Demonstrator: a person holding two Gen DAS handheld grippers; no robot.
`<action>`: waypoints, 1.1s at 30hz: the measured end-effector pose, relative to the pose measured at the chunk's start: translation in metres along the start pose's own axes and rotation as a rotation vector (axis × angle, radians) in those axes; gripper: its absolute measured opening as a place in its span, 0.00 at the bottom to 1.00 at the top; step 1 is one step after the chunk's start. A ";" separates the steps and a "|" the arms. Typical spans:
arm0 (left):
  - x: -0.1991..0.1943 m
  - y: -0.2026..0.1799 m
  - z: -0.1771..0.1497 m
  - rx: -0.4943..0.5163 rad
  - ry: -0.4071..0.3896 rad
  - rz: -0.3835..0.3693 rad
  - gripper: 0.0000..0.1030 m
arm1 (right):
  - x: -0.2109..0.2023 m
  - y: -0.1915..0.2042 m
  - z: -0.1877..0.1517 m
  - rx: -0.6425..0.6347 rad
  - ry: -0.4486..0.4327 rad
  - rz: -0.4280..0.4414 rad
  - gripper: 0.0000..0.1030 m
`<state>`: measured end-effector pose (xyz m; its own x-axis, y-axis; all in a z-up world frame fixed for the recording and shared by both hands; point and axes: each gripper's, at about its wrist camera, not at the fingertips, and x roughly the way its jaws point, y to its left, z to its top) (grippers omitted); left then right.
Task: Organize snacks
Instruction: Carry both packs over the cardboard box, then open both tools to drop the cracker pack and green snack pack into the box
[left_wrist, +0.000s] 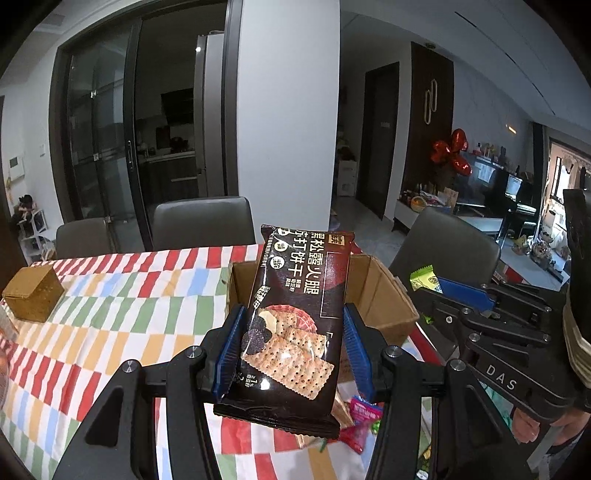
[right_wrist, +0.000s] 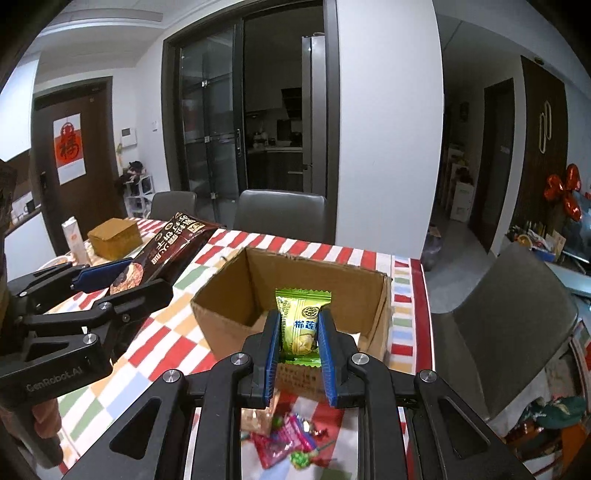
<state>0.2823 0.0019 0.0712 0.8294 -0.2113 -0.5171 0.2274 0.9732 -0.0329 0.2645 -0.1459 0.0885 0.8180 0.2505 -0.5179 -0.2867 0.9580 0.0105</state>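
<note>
- Starting at the left edge of the table (right_wrist: 122, 354), you have a tan block-shaped box (right_wrist: 115, 237) with a pale carton (right_wrist: 74, 236) just beside it, both well apart from the cardboard box (right_wrist: 229, 317).
- Your left gripper (left_wrist: 291, 343) is clamped on the dark cracker packet (left_wrist: 295, 314); its blue pads (left_wrist: 229, 347) press the packet's two long sides, and the packet stands tilted above the checkered tablecloth (left_wrist: 110, 317), in front of the cardboard box's near-left corner.
- Behind the table's far edge you see two grey chairs (right_wrist: 280, 214), and behind them dark glass sliding doors (right_wrist: 207, 125).
- The cardboard box sits open near the table's right edge, its flaps up.
- Your right gripper (right_wrist: 298, 332) is closed on the green wrapped snack (right_wrist: 301, 321), held upright over the box's near wall.
- Under both grippers, at the table's near edge, loose pink and green wrapped sweets (right_wrist: 291, 439) lie in a small heap.
- Off the right edge stands another grey chair (right_wrist: 517, 325), close to the box's right wall.
</note>
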 end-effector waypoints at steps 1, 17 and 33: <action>0.004 0.002 0.003 -0.001 0.002 -0.002 0.50 | 0.003 -0.002 0.001 0.002 0.000 -0.001 0.21; 0.088 0.014 0.029 -0.010 0.136 -0.060 0.50 | 0.069 -0.029 0.022 0.042 0.079 -0.042 0.21; 0.053 0.007 0.017 0.027 0.102 0.027 0.66 | 0.050 -0.032 0.015 0.059 0.047 -0.064 0.40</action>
<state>0.3364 -0.0040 0.0582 0.7795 -0.1735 -0.6019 0.2207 0.9753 0.0046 0.3219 -0.1615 0.0745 0.8088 0.1832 -0.5589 -0.2038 0.9787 0.0258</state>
